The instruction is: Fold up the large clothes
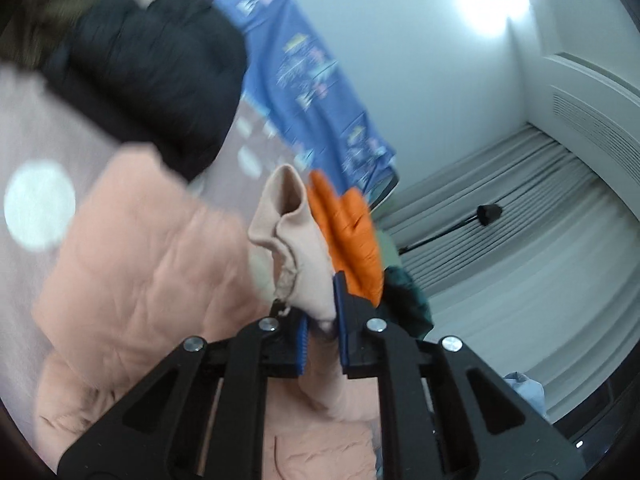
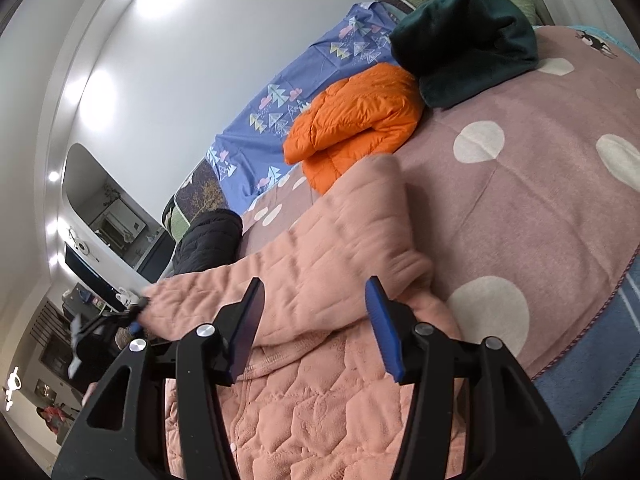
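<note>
A large peach-pink quilted garment [image 2: 320, 380] lies on the pink polka-dot bed cover [image 2: 520, 200]. My left gripper [image 1: 322, 320] is shut on the garment's ribbed cuff [image 1: 292, 236] and holds the sleeve lifted; the rest of the garment [image 1: 140, 280] spreads below to the left. My right gripper [image 2: 316, 320] is open, its blue-padded fingers [image 2: 384, 332] just above the garment near a sleeve fold [image 2: 384, 216]. The left gripper [image 2: 132, 320] shows small at the left in the right wrist view, holding the garment's far end.
An orange puffer jacket [image 2: 356, 120], a dark green garment [image 2: 468, 48] and a black jacket [image 2: 208, 240] lie further back on the bed. A blue patterned sheet [image 2: 280, 112] runs along the white wall. Grey curtains [image 1: 500, 240] hang beyond the bed.
</note>
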### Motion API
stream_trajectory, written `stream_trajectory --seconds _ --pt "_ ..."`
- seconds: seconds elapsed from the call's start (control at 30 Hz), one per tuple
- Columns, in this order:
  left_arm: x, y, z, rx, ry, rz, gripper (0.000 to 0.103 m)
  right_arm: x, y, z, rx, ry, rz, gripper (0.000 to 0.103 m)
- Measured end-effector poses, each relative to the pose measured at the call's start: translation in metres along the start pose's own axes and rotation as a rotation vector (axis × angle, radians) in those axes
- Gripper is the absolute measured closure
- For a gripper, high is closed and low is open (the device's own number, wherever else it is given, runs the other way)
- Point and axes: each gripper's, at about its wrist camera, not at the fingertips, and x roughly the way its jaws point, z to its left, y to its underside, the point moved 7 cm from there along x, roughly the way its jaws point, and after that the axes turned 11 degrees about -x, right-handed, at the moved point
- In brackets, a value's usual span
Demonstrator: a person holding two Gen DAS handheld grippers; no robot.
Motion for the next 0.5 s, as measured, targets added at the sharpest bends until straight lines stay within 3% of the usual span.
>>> stream_trajectory --seconds 0.17,0.3,0.5 --pt "-0.025 -0.016 0.005 0.032 -0.026 -0.057 0.092 0.008 -0.007 0.005 -0.02 -0.007 0.004 0.05" --pt "-0.028 -0.014 0.043 -0.011 -0.098 -0.048 0.092 0.027 -0.006 0.014 -0.049 -0.024 0.039 0.05" --pt "-0.017 -0.007 0.1 -0.031 -0.232 -0.029 0.088 0.068 0.016 0.025 -0.144 0.02 0.176 0.051"
